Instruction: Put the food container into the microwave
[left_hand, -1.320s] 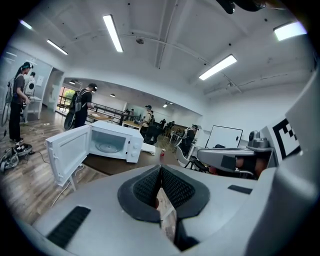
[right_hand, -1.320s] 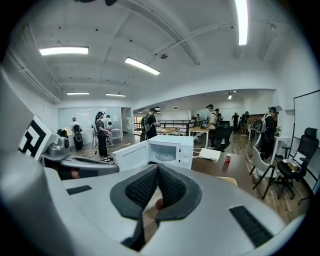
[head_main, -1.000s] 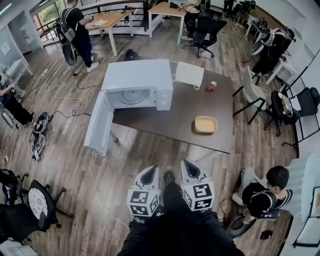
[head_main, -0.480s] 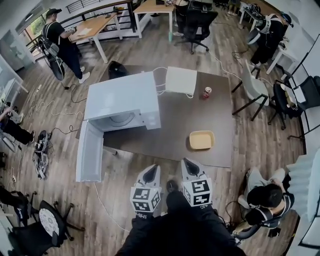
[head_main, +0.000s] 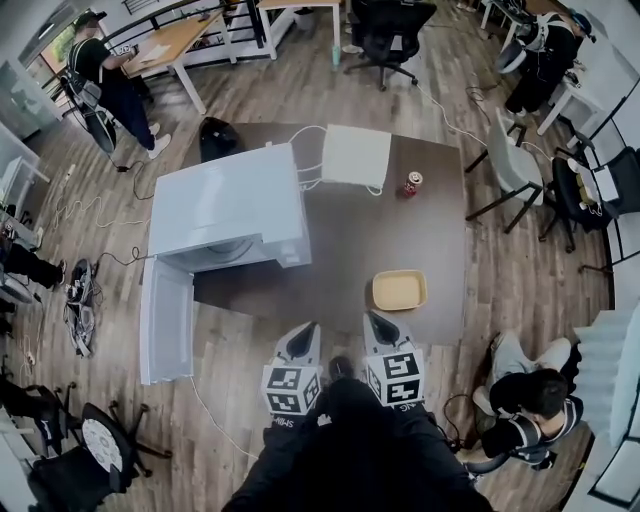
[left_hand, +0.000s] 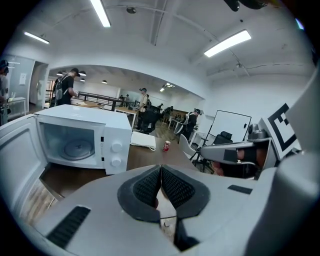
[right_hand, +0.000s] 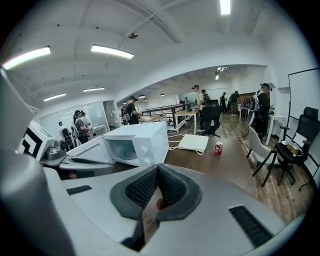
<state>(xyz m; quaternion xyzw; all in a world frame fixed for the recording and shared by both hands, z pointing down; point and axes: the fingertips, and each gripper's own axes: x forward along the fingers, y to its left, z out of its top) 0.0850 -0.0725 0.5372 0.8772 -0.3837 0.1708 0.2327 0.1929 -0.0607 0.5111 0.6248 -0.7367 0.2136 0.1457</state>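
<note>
A shallow yellow food container (head_main: 399, 290) lies on the dark table (head_main: 350, 240) near its front right corner. To its left stands the white microwave (head_main: 228, 210), its door (head_main: 165, 320) swung wide open past the table's front edge; the cavity with its glass plate (left_hand: 70, 147) is empty. My left gripper (head_main: 303, 337) and right gripper (head_main: 377, 327) hang side by side just short of the table's front edge. Each is shut with nothing held, pads pressed together in the left gripper view (left_hand: 161, 176) and the right gripper view (right_hand: 157, 176). Both gripper views miss the container.
A red can (head_main: 411, 184) and a white drawstring bag (head_main: 355, 157) lie at the table's far side. A seated person (head_main: 525, 395) is at the right, with chairs (head_main: 515, 165) beside the table. Cables trail on the wooden floor at the left (head_main: 110, 215).
The table, microwave and container have drawn nearer and lower in the head view as the person stepped up. Both grippers stay shut and level.
</note>
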